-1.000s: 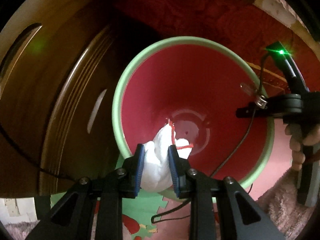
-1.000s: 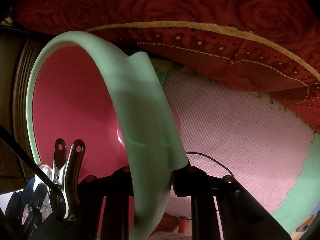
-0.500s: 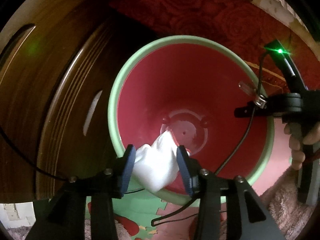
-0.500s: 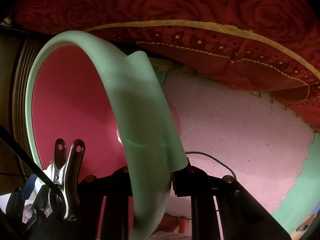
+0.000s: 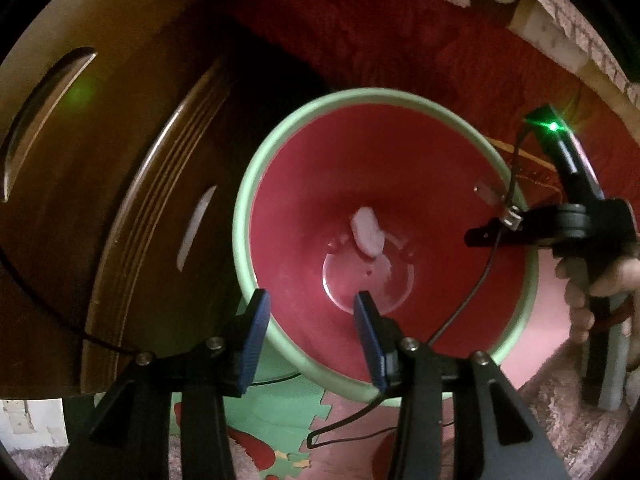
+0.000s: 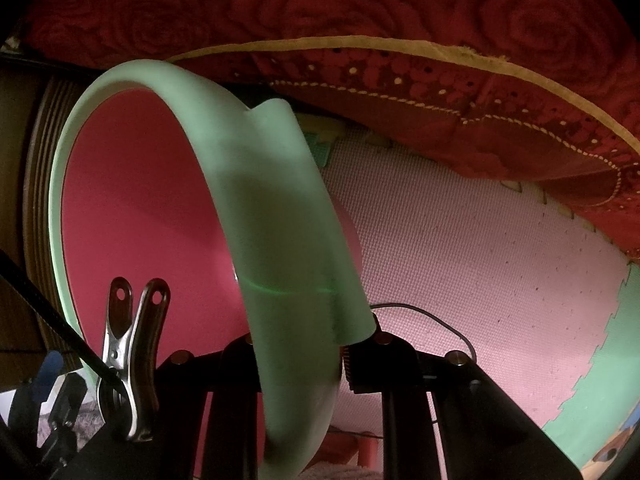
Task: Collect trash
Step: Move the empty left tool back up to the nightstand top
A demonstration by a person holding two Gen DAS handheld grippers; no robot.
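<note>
A red bin with a pale green rim (image 5: 240, 232) stands below me in the left wrist view. A crumpled white tissue (image 5: 368, 232) lies loose near the bin's bottom. My left gripper (image 5: 309, 300) hangs open over the near rim, with nothing between its blue pads (image 5: 252, 332). In the right wrist view my right gripper (image 6: 300, 340) is shut on the green rim (image 6: 272, 200), one finger inside the bin and one outside. The left view shows that same gripper (image 5: 484, 236) at the bin's right edge, held by a hand (image 5: 576, 280).
Dark wooden furniture (image 5: 100, 200) stands close on the bin's left. A red rose-patterned blanket (image 6: 360, 8) hangs behind it. Pink and green foam mats (image 6: 460, 260) cover the floor. A thin black cable (image 5: 472, 300) crosses the bin. A metal clip (image 6: 128, 352) hangs by my right gripper.
My left gripper's jaws spread apart and let go of the white tissue, which dropped to the bin's bottom. The right gripper kept its hold on the rim and did not move.
</note>
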